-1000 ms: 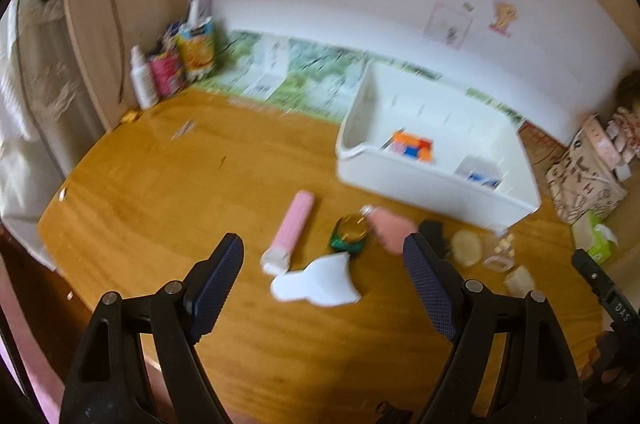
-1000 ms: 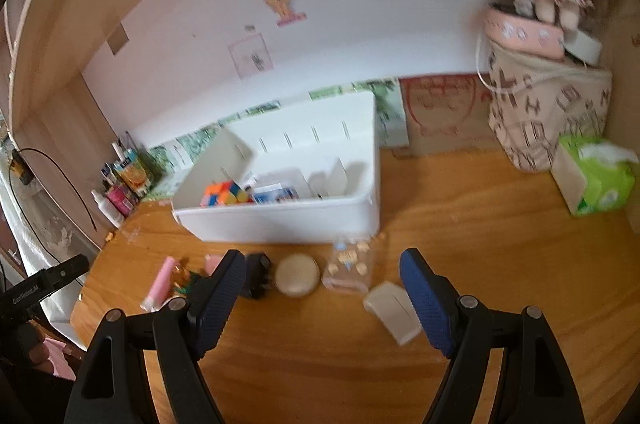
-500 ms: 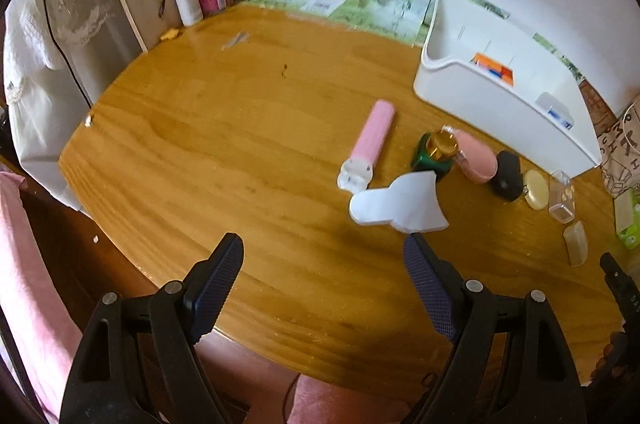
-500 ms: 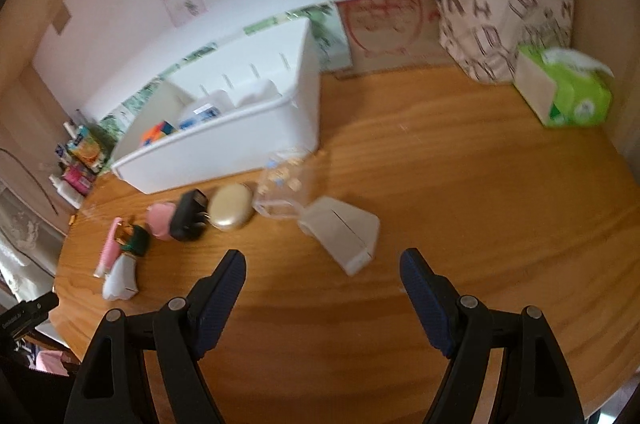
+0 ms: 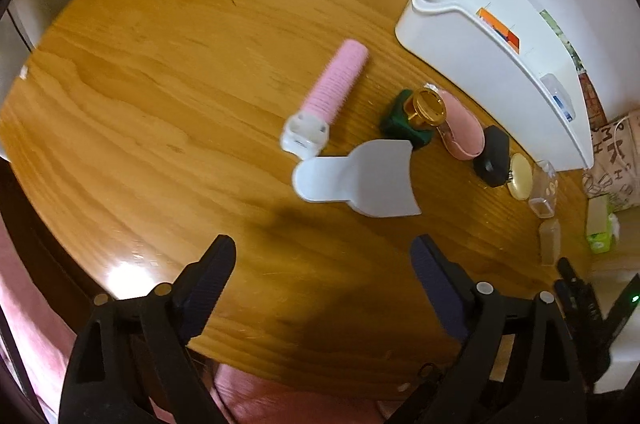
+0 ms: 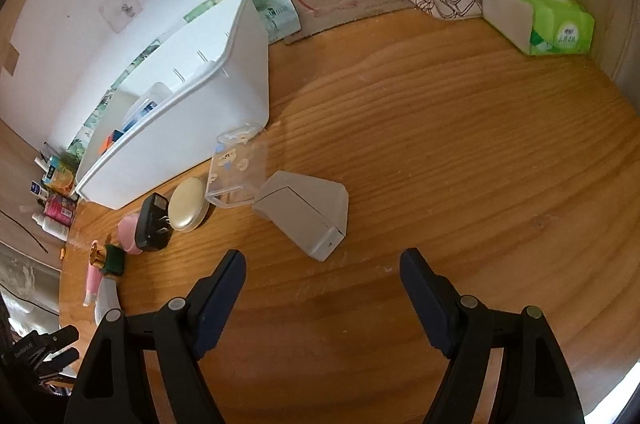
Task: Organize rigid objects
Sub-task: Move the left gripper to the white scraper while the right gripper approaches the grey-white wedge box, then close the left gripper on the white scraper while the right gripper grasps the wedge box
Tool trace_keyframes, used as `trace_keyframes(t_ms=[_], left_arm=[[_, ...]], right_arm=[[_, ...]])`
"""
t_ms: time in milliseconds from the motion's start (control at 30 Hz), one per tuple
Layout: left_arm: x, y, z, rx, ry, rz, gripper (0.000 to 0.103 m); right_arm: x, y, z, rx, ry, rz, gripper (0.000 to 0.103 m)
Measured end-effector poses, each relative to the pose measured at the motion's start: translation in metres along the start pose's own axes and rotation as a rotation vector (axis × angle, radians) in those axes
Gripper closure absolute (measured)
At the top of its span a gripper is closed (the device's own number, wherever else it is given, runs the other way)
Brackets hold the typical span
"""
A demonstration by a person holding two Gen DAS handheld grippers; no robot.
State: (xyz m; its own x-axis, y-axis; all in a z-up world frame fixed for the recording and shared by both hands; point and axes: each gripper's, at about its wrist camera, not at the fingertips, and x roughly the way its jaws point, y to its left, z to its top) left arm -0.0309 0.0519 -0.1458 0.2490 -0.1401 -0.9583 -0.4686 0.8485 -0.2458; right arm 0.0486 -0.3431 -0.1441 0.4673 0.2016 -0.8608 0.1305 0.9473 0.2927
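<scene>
Nearest the left wrist camera, the left tool (image 5: 322, 264) hangs over bare wood with nothing between its fingers, and its jaws are opening wider. Since a second ago it has dropped and tipped steeply down toward the counter (image 5: 160, 84), so the objects now fill much more of its view. The right tool (image 6: 322, 272) has made the same descent; it stands well open, unchanged in width, and also holds nothing.

Taking the white organizer bin (image 5: 472, 36) as the landmark: the loose things lie in a row along its near wall, none yet inside. Farthest out from the bin, just beyond the left tool, is the flat white scoop-shaped piece (image 5: 360, 180), with the pink ribbed roller (image 5: 332, 96) just behind it. Closer to the bin sit the green bottle with a gold cap (image 5: 416, 116), the pink case (image 5: 460, 132), the black plug adapter (image 5: 492, 156) and the cream oval tin (image 5: 520, 176). At the bin's right corner stand the clear plastic box (image 6: 238, 164) and, touching it, the grey wedge-shaped case (image 6: 308, 212), which lies just ahead of the right tool.

The bin already holds a colourful cube (only partly visible over the rim).

Both tools lowered and spread suggests that each is lining up a first pick: the scoop for the left, the wedge for the right.
</scene>
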Motion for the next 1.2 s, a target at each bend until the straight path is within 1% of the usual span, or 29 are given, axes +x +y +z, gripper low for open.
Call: trace_keyframes(t_ms=[167,333,467,567,900,1033,1133,1200], left_arm=[[0.018,-0.005,0.007,-0.043,0.079,-0.03,0.011],[0.027,-0.011,0.017,-0.057,0.107,-0.024,0.011],[0.038,-0.011,0.026,-0.086,0.145,0.006,0.011],[0.044,-0.012,0.031,-0.103,0.159,0.022,0.011],[0.06,-0.02,0.053,-0.132,0.178,0.086,0.011],[0.067,-0.025,0.062,-0.132,0.184,0.12,0.011],[0.073,-0.028,0.066,-0.137,0.188,0.162,0.011],[0.075,-0.028,0.07,-0.145,0.186,0.167,0.011]], right_arm=[[0.012,0.006,0.006,0.009,0.018,0.011,0.023],[0.022,0.011,0.012,0.007,0.029,0.007,0.023],[0.029,0.017,0.015,-0.01,0.029,-0.015,0.023],[0.033,0.023,0.019,-0.037,0.028,-0.037,0.023],[0.044,0.037,0.027,-0.136,0.015,-0.123,0.023],[0.048,0.04,0.03,-0.164,0.006,-0.142,0.023],[0.049,0.042,0.03,-0.177,-0.001,-0.146,0.023],[0.051,0.042,0.031,-0.191,-0.009,-0.146,0.023]])
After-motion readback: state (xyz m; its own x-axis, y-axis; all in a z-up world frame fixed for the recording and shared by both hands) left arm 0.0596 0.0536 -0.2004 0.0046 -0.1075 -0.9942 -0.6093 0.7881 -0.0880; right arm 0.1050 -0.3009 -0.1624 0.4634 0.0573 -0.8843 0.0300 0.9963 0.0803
